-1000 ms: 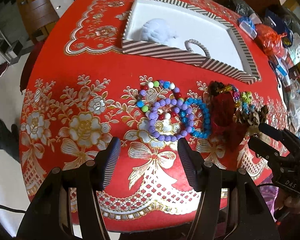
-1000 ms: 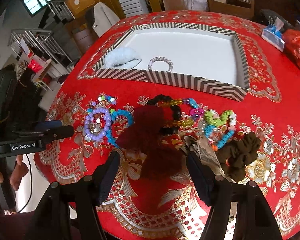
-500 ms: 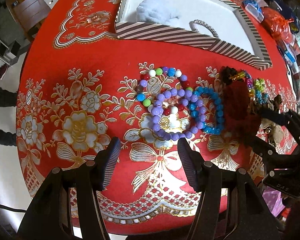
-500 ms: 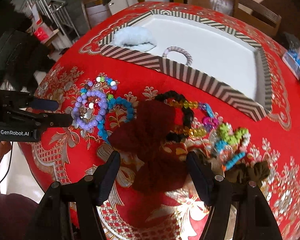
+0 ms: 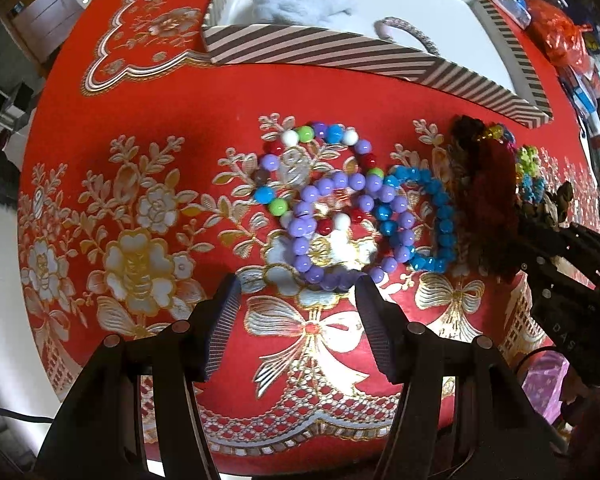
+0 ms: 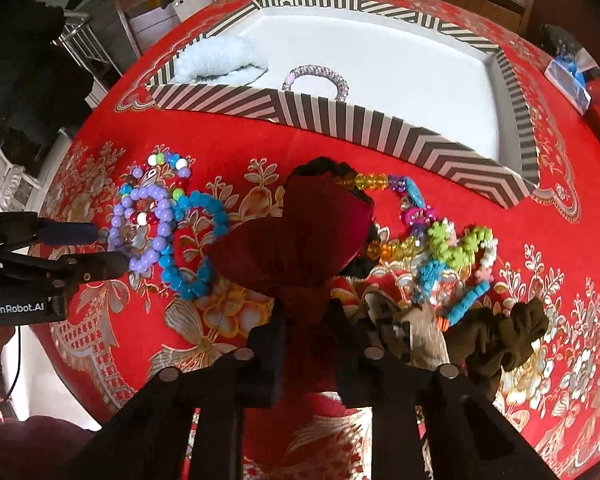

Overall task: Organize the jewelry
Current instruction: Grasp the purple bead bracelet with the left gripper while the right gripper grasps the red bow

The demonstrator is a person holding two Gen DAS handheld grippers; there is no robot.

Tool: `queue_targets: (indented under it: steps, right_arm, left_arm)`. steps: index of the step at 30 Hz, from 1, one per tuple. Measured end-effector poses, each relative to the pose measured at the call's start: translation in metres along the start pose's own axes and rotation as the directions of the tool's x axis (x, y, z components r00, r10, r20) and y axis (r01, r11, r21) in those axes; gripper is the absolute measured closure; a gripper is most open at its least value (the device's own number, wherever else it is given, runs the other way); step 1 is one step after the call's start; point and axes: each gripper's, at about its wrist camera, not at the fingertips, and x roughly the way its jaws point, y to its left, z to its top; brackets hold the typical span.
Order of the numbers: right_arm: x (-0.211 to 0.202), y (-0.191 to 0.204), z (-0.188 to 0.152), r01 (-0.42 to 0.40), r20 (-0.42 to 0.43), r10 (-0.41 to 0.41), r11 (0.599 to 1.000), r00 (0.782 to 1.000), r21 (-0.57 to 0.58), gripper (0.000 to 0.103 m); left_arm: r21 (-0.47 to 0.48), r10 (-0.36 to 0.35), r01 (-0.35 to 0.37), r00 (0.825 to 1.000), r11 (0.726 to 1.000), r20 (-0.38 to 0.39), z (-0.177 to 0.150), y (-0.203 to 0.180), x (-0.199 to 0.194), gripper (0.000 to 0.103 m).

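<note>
My left gripper (image 5: 296, 308) is open, its fingertips just short of the near edge of a purple bead bracelet (image 5: 340, 228) that overlaps a multicolour bead bracelet (image 5: 316, 148) and a blue bead bracelet (image 5: 432, 216). My right gripper (image 6: 306, 320) has narrowed around the lower part of a dark red scrunchie (image 6: 300, 236); the scrunchie also shows in the left wrist view (image 5: 492, 200). A striped box (image 6: 340, 116) with a white floor holds a pale blue scrunchie (image 6: 220, 60) and a sparkly bangle (image 6: 320, 76).
More jewelry lies right of the red scrunchie: a clear-bead bracelet (image 6: 364, 180), a green and blue fuzzy piece (image 6: 456, 248) and an olive scrunchie (image 6: 500, 336). Bags and clutter (image 5: 556, 32) sit at the table's far right. The red tablecloth edge (image 5: 300, 432) is near.
Both grippers moved forward and down toward the table. The right jaws narrowed from wide open onto the red scrunchie. The left gripper came up to the purple bracelet, still open.
</note>
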Motion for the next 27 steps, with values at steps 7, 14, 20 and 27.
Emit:
queue_targets:
  steps: [7, 14, 20, 27]
  right_arm:
    - [-0.018, -0.016, -0.014, -0.055, -0.013, 0.056, 0.995, 0.998, 0.087, 0.087]
    - [-0.036, -0.026, -0.026, -0.059, -0.011, 0.060, 0.990, 0.998, 0.128, 0.087]
    - [-0.049, -0.034, -0.031, -0.097, 0.008, 0.097, 0.981, 0.995, 0.169, 0.087]
    - [-0.055, -0.036, -0.031, -0.111, 0.015, 0.110, 0.979, 0.994, 0.171, 0.087]
  left_arm:
    - [0.029, -0.017, 0.017, 1.000, 0.999, -0.002, 0.006, -0.009, 0.003, 0.056]
    - [0.087, 0.001, -0.004, 0.999, 0.996, 0.035, 0.003, -0.019, -0.005, 0.096]
    - [0.105, -0.033, 0.026, 0.997, 0.994, 0.069, -0.001, -0.018, -0.018, 0.099]
    - [0.023, -0.045, 0.043, 0.996, 0.999, 0.080, 0.003, -0.006, -0.031, 0.096]
